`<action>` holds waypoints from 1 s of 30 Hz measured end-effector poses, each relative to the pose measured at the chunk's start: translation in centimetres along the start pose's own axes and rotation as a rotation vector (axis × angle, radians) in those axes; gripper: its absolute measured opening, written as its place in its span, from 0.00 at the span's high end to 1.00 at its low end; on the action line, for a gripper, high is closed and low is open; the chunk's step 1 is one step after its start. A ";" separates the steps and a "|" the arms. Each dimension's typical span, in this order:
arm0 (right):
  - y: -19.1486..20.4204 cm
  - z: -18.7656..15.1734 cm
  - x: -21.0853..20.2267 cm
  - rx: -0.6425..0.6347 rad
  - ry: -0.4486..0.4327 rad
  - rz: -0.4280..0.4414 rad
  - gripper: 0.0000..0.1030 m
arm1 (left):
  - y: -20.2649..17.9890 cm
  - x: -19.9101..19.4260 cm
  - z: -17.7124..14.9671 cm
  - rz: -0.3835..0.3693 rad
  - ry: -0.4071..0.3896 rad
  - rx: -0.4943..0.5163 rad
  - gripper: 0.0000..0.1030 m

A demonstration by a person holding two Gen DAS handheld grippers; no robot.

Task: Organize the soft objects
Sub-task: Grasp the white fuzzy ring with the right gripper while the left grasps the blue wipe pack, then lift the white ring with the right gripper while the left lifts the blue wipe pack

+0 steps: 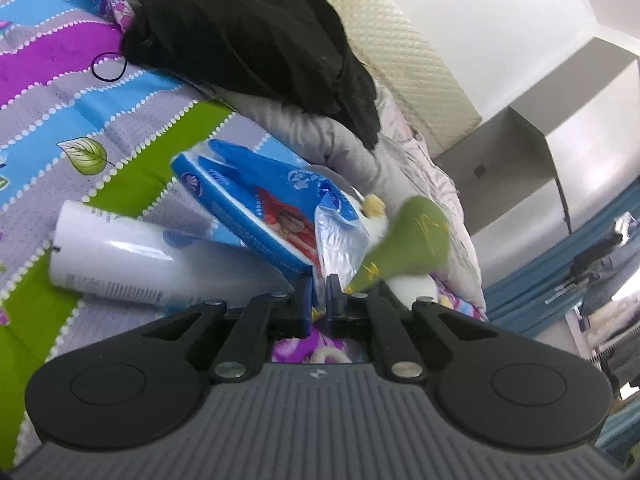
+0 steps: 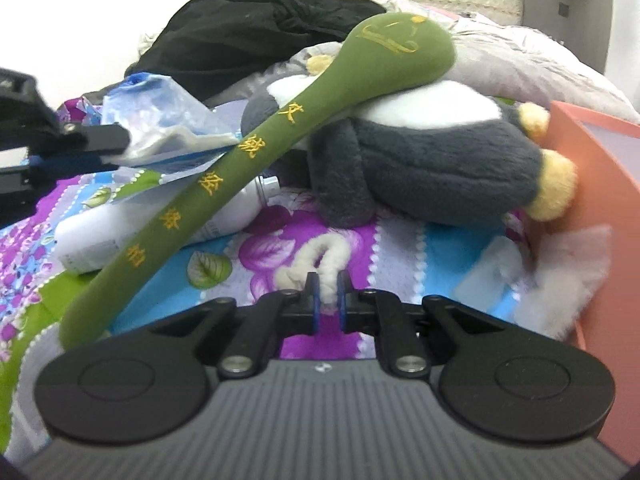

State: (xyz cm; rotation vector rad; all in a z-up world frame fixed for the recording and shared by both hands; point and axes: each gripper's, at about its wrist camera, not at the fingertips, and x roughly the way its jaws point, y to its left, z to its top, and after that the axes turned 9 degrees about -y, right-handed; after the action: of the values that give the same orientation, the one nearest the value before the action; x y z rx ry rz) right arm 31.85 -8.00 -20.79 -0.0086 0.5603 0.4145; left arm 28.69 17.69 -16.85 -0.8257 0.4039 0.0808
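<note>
My left gripper (image 1: 319,288) is shut on the crinkled end of a blue tissue pack (image 1: 276,208) that lies on the bed; the pack also shows in the right wrist view (image 2: 160,120), with the left gripper (image 2: 120,140) on it. My right gripper (image 2: 327,292) is shut on a cream rope loop (image 2: 320,258) lying on the quilt. A green plush mallet with yellow embroidery (image 2: 256,152) leans over a grey and white plush penguin (image 2: 420,160). The mallet head also shows in the left wrist view (image 1: 412,240).
A white spray bottle (image 1: 132,256) lies beside the pack on the flowered quilt (image 1: 80,100). Black clothes (image 1: 256,36) and a grey pillow are piled behind. A pink box (image 2: 592,184) with a white furry cloth (image 2: 560,276) stands at the right.
</note>
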 end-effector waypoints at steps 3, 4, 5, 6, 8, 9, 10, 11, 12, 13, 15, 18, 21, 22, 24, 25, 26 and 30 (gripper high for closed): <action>-0.2 -0.2 -1.8 0.022 -0.003 -0.012 0.88 | -0.5 -2.2 -0.8 -0.020 0.022 0.020 0.93; -0.2 -0.4 -2.5 0.028 -0.006 -0.014 0.88 | -0.7 -2.8 -1.1 -0.021 0.031 0.033 0.93; -0.3 -0.5 -3.3 0.031 -0.009 -0.015 0.88 | -0.9 -3.6 -1.6 -0.027 0.043 0.041 0.93; -0.3 -0.8 -4.1 0.031 -0.010 -0.015 0.88 | -1.1 -4.3 -2.1 -0.037 0.055 0.048 0.93; -0.4 -1.3 -5.6 0.025 -0.005 -0.015 0.88 | -1.5 -5.7 -3.2 -0.051 0.086 0.076 0.93; -0.4 -1.5 -6.4 0.025 0.002 -0.018 0.88 | -1.5 -6.4 -3.8 -0.055 0.102 0.079 0.93; -0.5 -1.8 -7.0 0.030 0.016 -0.016 0.88 | -1.5 -7.1 -4.6 -0.072 0.121 0.074 0.93; -0.6 -2.2 -7.7 0.039 0.030 -0.012 0.88 | -1.4 -7.6 -5.5 -0.098 0.143 0.072 0.93; -0.7 -2.4 -8.4 0.044 0.041 -0.010 0.88 | -1.5 -8.2 -6.6 -0.106 0.166 0.089 0.93; -0.7 -2.7 -9.2 0.044 0.050 -0.012 0.88 | -1.6 -8.7 -7.6 -0.099 0.188 0.119 0.93; -1.0 -3.2 -10.6 0.054 0.065 -0.017 0.88 | -1.2 -9.5 -9.4 -0.084 0.243 0.137 0.93; -1.4 -4.2 -12.3 0.081 0.093 -0.025 0.88 | 0.1 -10.6 -12.0 -0.075 0.326 0.118 0.93; -1.5 -5.3 -13.5 0.088 0.126 -0.029 0.88 | 0.7 -11.8 -13.7 -0.032 0.373 0.155 0.93; -1.6 -5.6 -13.8 0.094 0.136 -0.028 0.88 | 1.1 -12.1 -13.9 -0.024 0.385 0.154 0.93; -1.5 -6.3 -14.4 0.090 0.149 -0.036 0.88 | 1.6 -13.1 -14.1 0.003 0.385 0.157 0.93; -1.4 -6.6 -14.7 0.086 0.155 -0.036 0.88 | 1.8 -13.5 -14.2 0.023 0.379 0.168 0.92; -1.3 -6.9 -14.9 0.083 0.160 -0.035 0.87 | 2.0 -13.9 -14.2 0.046 0.375 0.178 0.92; -1.4 -7.5 -15.2 0.087 0.168 -0.039 0.84 | 3.8 -15.2 -13.7 0.111 0.367 0.130 0.91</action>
State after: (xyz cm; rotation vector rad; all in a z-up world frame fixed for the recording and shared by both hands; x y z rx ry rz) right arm 16.91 -15.98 -19.45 0.0295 0.7425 0.3534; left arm 9.54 11.56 -22.02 -0.6884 0.7931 0.0047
